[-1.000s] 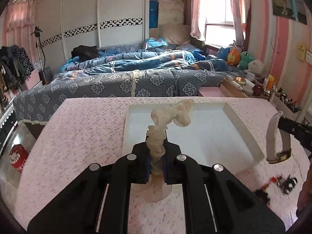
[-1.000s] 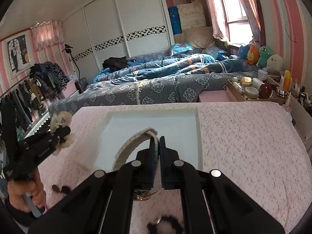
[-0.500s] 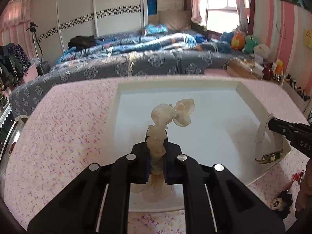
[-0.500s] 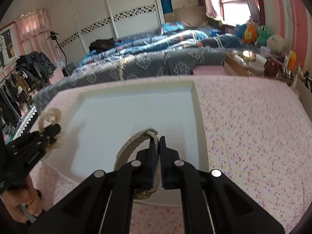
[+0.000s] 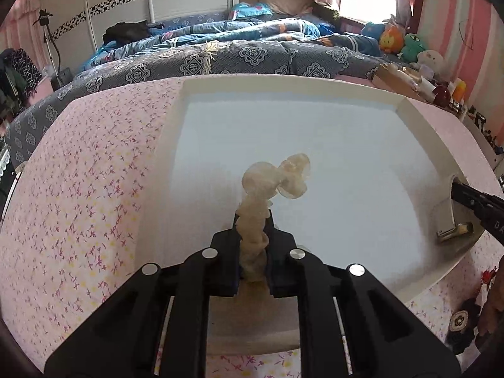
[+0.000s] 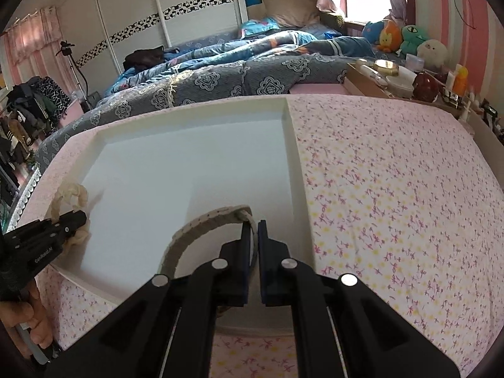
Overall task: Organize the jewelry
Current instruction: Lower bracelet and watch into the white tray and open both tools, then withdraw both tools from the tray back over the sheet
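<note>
Your left gripper [image 5: 252, 239] has its jaws clamped on a cream, crinkled scrunchie [image 5: 271, 182], whose looped end sticks up past the fingertips over the near part of the white tray [image 5: 419, 126]. Your right gripper [image 6: 254, 236] is pinched tight on a beige woven watch strap [image 6: 201, 225]; the strap arcs out to the left of the jaws above the tray floor, near the tray's right wall. In the left wrist view that strap hangs at the tray's right rim, its metal clasp [image 5: 453, 233] lowest.

The tray sits on a pink tablecloth [image 6: 393, 189] printed with small purple and yellow flowers. A few dark and red trinkets [image 5: 463, 324] lie on the cloth off the tray's near right corner; what they are is too blurred to tell.

Beyond the table is a bed [image 6: 252, 72] with grey and blue patterned quilts, a white wardrobe [image 6: 176, 9] behind it, plush toys [image 6: 406, 37] under the window, and a pink striped wall at right.
</note>
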Tool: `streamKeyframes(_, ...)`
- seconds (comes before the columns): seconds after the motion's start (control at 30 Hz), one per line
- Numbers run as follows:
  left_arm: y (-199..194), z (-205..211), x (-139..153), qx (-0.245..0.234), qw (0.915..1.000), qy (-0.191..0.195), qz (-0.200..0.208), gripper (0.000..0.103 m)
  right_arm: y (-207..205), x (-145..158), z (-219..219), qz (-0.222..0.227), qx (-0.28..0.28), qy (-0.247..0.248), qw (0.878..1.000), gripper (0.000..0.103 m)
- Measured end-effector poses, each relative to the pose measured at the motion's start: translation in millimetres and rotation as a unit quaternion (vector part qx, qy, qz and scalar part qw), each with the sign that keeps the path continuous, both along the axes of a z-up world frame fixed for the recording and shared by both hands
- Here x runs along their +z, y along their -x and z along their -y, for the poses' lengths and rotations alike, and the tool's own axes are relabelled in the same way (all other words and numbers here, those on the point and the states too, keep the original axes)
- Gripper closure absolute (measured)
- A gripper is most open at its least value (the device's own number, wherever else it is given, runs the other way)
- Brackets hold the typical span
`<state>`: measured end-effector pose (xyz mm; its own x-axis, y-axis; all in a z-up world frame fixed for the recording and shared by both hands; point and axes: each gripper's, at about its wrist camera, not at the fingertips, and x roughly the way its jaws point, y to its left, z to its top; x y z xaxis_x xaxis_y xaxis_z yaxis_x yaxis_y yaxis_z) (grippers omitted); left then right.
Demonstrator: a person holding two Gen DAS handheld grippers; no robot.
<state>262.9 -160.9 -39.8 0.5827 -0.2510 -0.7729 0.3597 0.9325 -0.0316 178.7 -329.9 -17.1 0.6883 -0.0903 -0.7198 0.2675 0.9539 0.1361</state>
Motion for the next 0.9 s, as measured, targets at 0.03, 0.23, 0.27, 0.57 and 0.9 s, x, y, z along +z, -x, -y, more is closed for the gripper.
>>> streamKeyframes(0.03,0.5,0.5,-0.5,0.000,1.0000,-0.002,0.001,0.092,-0.3,0.0,-0.3,-0.001,0.000,0.002,1.000,0.099)
streamKeyframes(0.23,6.2,13.9,1.0,-0.029,0.9995,-0.013,0.006,0.079,0.2,-0.9,-1.7,-0.004,0.000,0.005,1.000,0.096)
streamKeyframes(0.27,7.4,15.1,1.1,-0.032,0.9993,-0.016,0.007,0.075,1.0,-0.7,-1.7,-0.003,0.000,0.003,1.000,0.096)
streamKeyframes(0.57,14.9,-1.0,27.1,-0.025,0.9992,0.004,0.030,0.036,17.1,24.7,-2.4,0.039,0.006,-0.016,0.999,0.061)
streamKeyframes(0.9,29.7,-16.9,64.4,-0.026,0.9986,0.015,0.044,0.031,48.6,73.8,2.8,0.093,-0.008,0.000,0.996,0.059)
